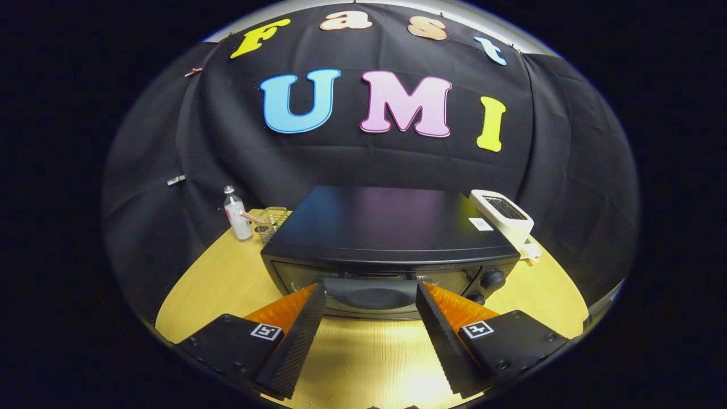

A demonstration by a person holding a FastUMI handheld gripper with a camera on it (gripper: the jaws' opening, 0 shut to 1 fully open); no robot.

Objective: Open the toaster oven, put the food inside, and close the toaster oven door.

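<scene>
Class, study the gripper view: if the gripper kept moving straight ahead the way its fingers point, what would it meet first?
Most likely the door handle of the toaster oven: it sits just ahead, framed between the open gripper fingertips. Exact depth is unclear.

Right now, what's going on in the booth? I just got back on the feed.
The handheld gripper is lined up at the front of the black toaster oven on the wooden table. Its fingers are spread open on either side of the door handle, not pressing on it. The door looks shut. A white toaster stands to the oven's right, a bottle to its left.
</scene>
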